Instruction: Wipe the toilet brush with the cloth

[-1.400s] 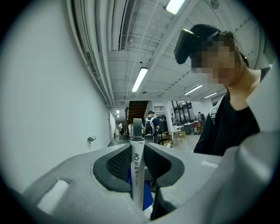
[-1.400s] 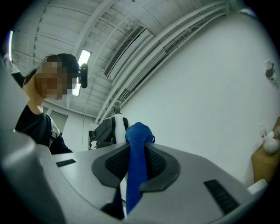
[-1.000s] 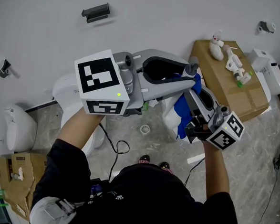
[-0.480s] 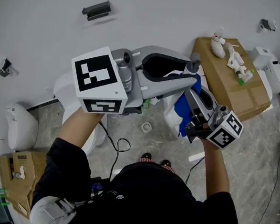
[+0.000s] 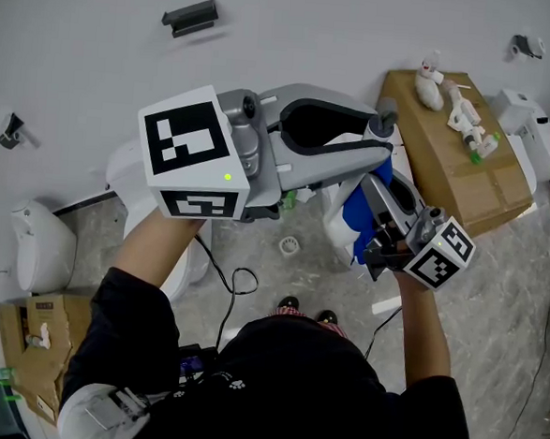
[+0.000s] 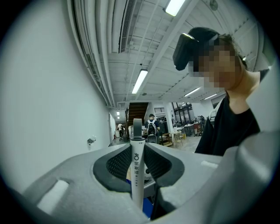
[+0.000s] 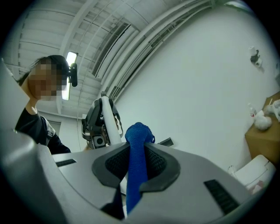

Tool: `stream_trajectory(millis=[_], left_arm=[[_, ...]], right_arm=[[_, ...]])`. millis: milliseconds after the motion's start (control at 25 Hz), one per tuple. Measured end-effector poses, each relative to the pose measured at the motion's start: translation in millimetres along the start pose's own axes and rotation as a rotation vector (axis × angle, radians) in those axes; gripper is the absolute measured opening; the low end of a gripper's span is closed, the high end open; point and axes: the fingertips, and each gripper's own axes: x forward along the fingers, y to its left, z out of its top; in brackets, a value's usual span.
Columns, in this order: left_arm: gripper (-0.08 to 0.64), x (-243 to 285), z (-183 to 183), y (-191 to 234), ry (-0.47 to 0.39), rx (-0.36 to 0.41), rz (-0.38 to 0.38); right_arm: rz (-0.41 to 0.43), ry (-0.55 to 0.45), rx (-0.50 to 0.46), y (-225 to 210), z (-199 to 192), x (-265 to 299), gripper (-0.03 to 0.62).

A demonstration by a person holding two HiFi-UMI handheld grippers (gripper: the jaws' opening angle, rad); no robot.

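My left gripper [image 5: 378, 144] is shut on the toilet brush's white handle [image 6: 137, 171], which stands upright between the jaws with its grey cap [image 5: 386, 113] above them. In its own view the left gripper [image 6: 137, 162] shows the pads pressed on the handle. My right gripper [image 5: 375, 189] sits just below and right of it, shut on a blue cloth [image 5: 358, 216]. The cloth [image 7: 136, 168] bunches above the right gripper [image 7: 136, 158] and lies close to the handle [image 7: 106, 119]. The cloth and a white part [image 5: 335, 224] beside it hide the brush's lower end.
A cardboard box [image 5: 452, 165] with small white items stands at the right wall, with a white fixture [image 5: 530, 138] beside it. A white toilet [image 5: 126, 177] and a white bin [image 5: 36, 249] stand at the left. On the floor lie a drain [image 5: 289, 247] and a cable [image 5: 237, 286].
The right gripper with the blue cloth has sunk slightly beside the handle. The left gripper keeps the brush in place.
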Motion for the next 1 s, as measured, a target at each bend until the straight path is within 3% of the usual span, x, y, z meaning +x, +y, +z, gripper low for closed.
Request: stream_trajectory(millis=[1000], left_arm=[[0.094, -0.7, 5.2, -3.0, -0.008, 0.0, -0.014]], right_arm=[[-0.008, 0.048, 0.112, -23.4, -34.0, -8.3, 0.064]])
